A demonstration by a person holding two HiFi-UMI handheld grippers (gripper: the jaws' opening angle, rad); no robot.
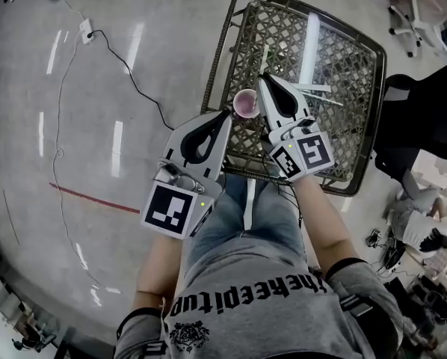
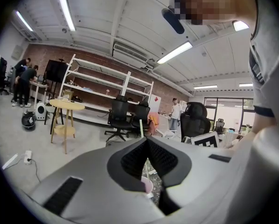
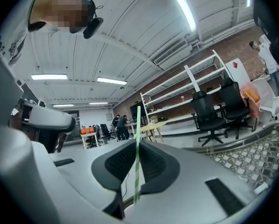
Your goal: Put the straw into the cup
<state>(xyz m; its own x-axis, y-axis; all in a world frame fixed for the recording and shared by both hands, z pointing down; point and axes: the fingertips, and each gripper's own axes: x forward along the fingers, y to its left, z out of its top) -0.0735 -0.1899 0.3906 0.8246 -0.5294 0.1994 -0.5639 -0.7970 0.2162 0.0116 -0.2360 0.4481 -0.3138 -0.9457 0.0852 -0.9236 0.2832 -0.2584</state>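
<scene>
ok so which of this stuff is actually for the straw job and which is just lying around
For the job:
- cup, at the tips of the left gripper
- straw, clamped in the right gripper

Just lying about:
- spare straws on the table
- chair
- power strip and cable on the floor

One line of black gothic lettering [image 1: 247, 296] is being displayed across the grey short-sleeved T-shirt [image 1: 283, 333] in the head view; it is being read roughly as "theheepitup". A square black-and-white coded marker [image 1: 169, 209] is being carried on the left gripper [image 1: 227, 115], and a second such marker [image 1: 314, 152] on the right gripper [image 1: 264, 78].
</scene>
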